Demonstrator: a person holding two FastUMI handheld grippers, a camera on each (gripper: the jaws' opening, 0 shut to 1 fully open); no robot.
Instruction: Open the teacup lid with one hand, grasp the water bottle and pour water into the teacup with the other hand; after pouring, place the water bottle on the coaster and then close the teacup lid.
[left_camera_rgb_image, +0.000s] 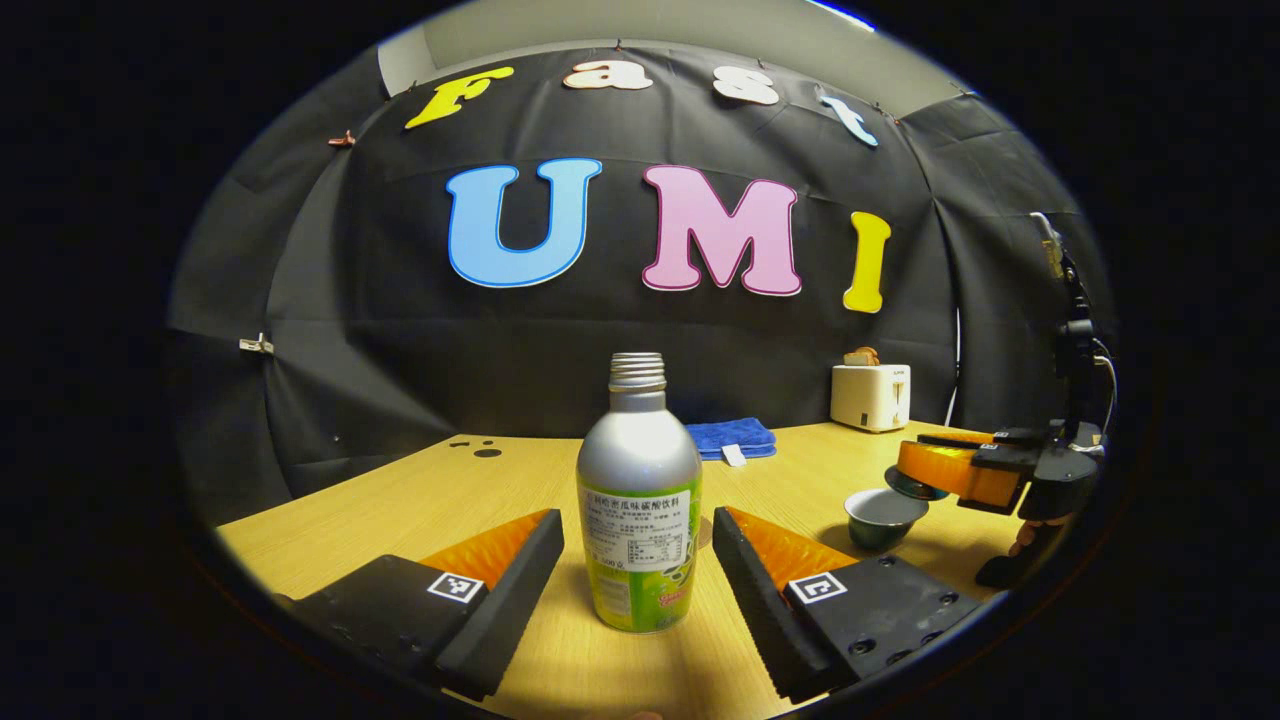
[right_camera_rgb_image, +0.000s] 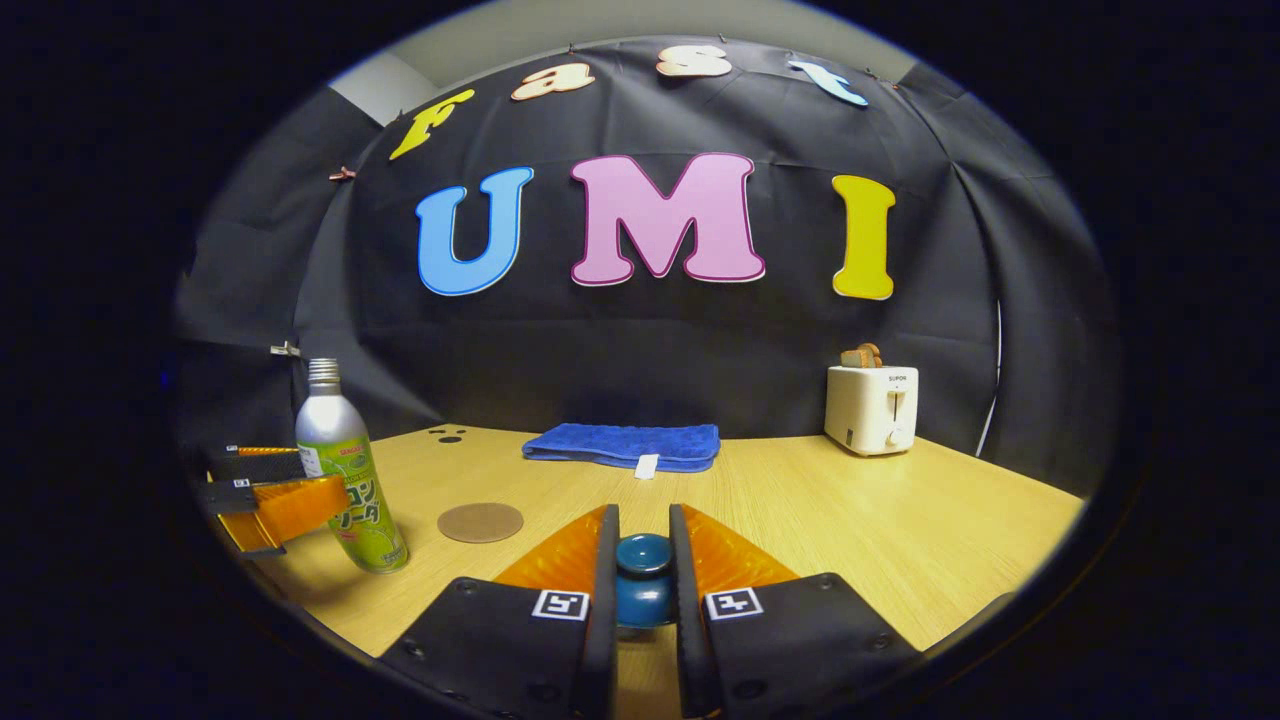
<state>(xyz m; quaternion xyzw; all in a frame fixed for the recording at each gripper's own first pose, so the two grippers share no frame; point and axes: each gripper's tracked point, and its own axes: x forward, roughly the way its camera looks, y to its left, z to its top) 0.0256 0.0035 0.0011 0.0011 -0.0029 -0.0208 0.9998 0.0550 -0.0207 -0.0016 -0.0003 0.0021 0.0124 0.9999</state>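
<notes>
1. Left tool (left_camera_rgb_image: 638, 560) is spread wide, the water bottle (left_camera_rgb_image: 640, 500) upright on the table (left_camera_rgb_image: 420, 500) between its fingers, a gap on each side, no contact.
2. Bottle has no cap; bare threaded neck on top, silver shoulder, green label below.
3. Right tool (right_camera_rgb_image: 643, 580) is narrow, both fingers pressed on the knob of the teacup lid (right_camera_rgb_image: 643, 575). In the left gripper view the same tool (left_camera_rgb_image: 945, 470) holds the lid (left_camera_rgb_image: 912, 487) lifted just above and to the right of the teacup (left_camera_rgb_image: 885, 515).
4. Teacup stands open on the table, well to the right of the bottle in the left gripper view. Cannot tell what is inside it.
5. Right gripper view: bottle (right_camera_rgb_image: 345, 470) at far left with the left tool (right_camera_rgb_image: 290, 500) around it; round brown coaster (right_camera_rgb_image: 481, 522) lies flat just right of the bottle, apart from it, nothing on it.
6. Table is light wood. Folded blue towel (right_camera_rgb_image: 625, 445) lies at the back edge, a white toaster (right_camera_rgb_image: 872, 408) with bread in its slot sits back right.
7. Black cloth wall (right_camera_rgb_image: 640, 340) closes off the booth behind the table.
</notes>
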